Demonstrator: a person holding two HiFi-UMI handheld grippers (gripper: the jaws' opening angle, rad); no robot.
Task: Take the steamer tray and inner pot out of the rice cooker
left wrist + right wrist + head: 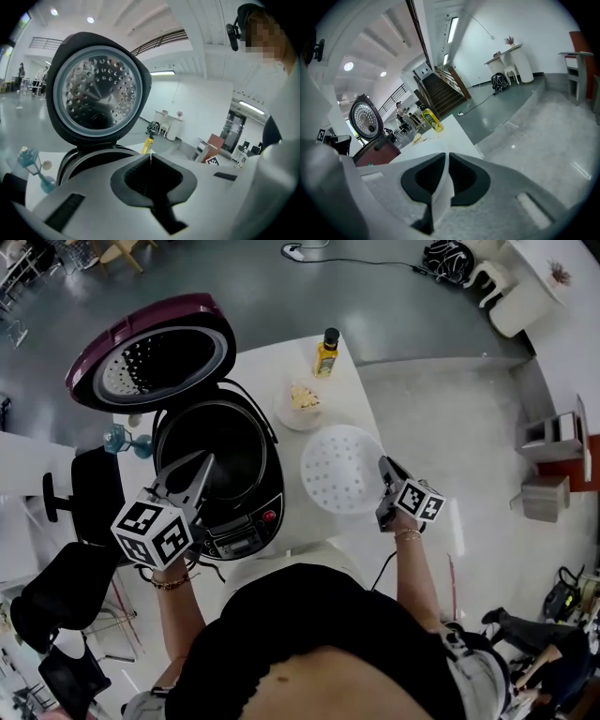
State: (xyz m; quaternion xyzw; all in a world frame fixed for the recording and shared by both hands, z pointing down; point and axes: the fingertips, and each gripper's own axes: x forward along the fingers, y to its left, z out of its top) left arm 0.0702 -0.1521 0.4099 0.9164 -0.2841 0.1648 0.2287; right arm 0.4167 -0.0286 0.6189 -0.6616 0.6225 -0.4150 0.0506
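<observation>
The rice cooker (255, 514) stands open on the white table, its maroon lid (155, 357) tipped back. The dark inner pot (234, 451) sits inside it. My left gripper (208, 462) hangs over the pot's near left rim; its jaws are shut, and in the left gripper view (150, 157) nothing shows between them. The white perforated steamer tray (339, 468) lies flat to the right of the cooker. My right gripper (384, 476) is shut on its right edge; the right gripper view shows the tray's thin white rim (439, 197) pinched between the pads.
A yellow oil bottle (326, 352) and a small plate of food (300, 404) stand behind the tray. A blue glass object (122, 439) sits left of the cooker. The table's right edge (375, 418) drops to the floor. A black chair (94, 493) is at left.
</observation>
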